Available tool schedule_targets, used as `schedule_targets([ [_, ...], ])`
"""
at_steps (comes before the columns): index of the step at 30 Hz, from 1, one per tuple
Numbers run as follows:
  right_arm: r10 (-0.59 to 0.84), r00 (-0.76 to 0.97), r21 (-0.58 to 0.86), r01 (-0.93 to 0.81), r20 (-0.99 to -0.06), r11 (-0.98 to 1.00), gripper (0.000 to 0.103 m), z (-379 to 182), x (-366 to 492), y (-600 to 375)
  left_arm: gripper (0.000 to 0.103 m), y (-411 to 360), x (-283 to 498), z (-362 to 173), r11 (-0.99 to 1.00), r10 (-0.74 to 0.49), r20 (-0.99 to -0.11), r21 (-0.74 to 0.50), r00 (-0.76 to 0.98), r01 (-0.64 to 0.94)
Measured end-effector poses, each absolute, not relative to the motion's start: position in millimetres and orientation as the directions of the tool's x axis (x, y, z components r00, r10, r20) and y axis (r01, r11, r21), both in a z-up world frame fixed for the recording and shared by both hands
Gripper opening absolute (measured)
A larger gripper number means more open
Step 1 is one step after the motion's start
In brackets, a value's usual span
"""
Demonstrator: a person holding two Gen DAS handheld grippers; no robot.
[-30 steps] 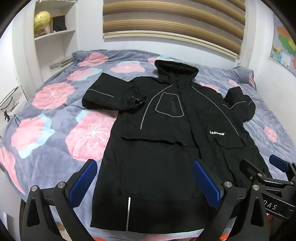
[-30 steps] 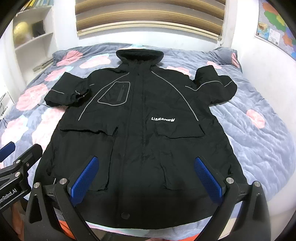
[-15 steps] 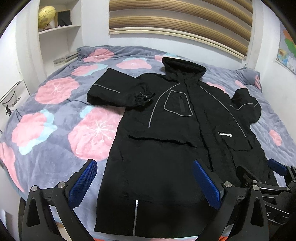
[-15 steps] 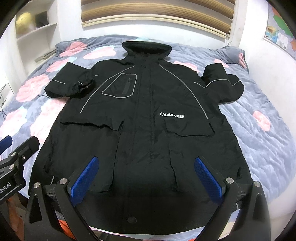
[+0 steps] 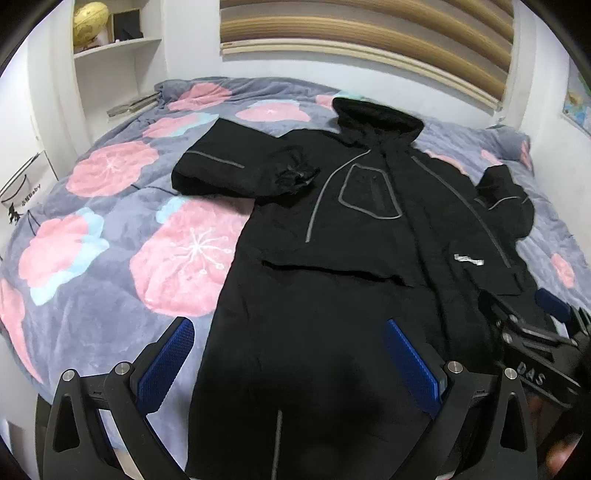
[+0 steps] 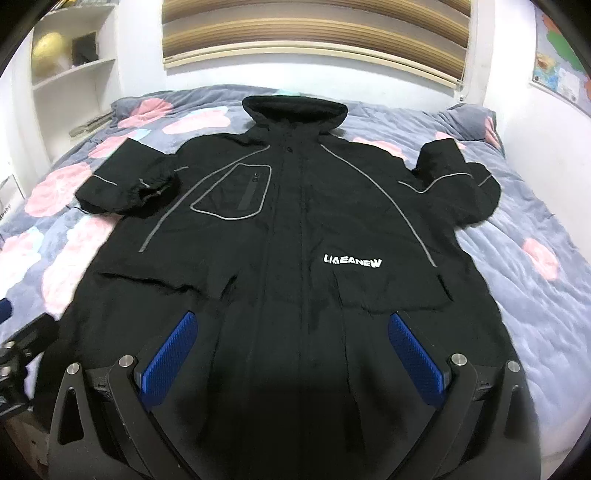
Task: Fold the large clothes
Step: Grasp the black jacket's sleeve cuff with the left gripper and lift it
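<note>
A long black hooded jacket [image 5: 354,258] [image 6: 295,236] lies face up on the bed, hood at the far end, both sleeves folded inward at the shoulders. Grey piping outlines a chest pocket, and a white logo [image 6: 351,263] marks the other chest side. My left gripper [image 5: 291,358] is open above the jacket's lower left part, near its hem. My right gripper [image 6: 291,354] is open above the lower middle of the jacket. Neither holds anything. In the left wrist view the right gripper's body [image 5: 535,354] shows at the right edge.
The bed carries a grey-blue blanket [image 5: 110,229] [image 6: 535,280] with pink flowers. White shelves [image 5: 110,51] with a yellow globe [image 5: 90,18] stand at the back left. A striped blind [image 6: 314,33] hangs behind the bed; a map [image 6: 561,70] hangs on the right wall.
Both grippers have moved forward and lower over the jacket, so it fills more of each view. The jacket itself has not moved, and both grippers stay open.
</note>
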State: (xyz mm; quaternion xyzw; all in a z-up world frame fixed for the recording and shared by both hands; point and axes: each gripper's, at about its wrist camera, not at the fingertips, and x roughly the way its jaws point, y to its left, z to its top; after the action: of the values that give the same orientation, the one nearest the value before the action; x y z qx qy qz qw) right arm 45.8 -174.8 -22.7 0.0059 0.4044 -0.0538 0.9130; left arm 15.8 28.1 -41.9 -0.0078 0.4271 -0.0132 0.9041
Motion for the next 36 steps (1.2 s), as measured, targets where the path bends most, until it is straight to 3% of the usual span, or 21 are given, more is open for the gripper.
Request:
schedule_targets([
  [8, -0.048, 0.646, 0.037, 0.118, -0.762, 0.992, 0.103, -60.9, 78.8, -187.6, 0.102, 31.6, 51.4, -64.1, 0.999, 0.052, -0.784, 0.050, 0.618, -0.021],
  [26, -0.005, 0.590, 0.092, 0.136, -0.807, 0.986, 0.103, -101.1, 85.5, -199.9, 0.102, 18.3, 82.3, -80.9, 0.997, 0.042, -0.782, 0.073, 0.622, 0.025],
  [31, -0.001, 0.589, 0.095, 0.133, -0.808, 0.986, 0.103, -105.4, 87.3, -200.7, 0.102, 38.5, 118.3, -63.5, 0.995, 0.005, -0.685, 0.074, 0.728, 0.063],
  [36, 0.002, 0.583, 0.096, 0.132, -0.813, 0.987, 0.103, -108.2, 89.8, -201.6, 0.102, 48.3, 184.4, -58.6, 0.974, -0.167, -0.692, -0.007, 0.702, 0.224],
])
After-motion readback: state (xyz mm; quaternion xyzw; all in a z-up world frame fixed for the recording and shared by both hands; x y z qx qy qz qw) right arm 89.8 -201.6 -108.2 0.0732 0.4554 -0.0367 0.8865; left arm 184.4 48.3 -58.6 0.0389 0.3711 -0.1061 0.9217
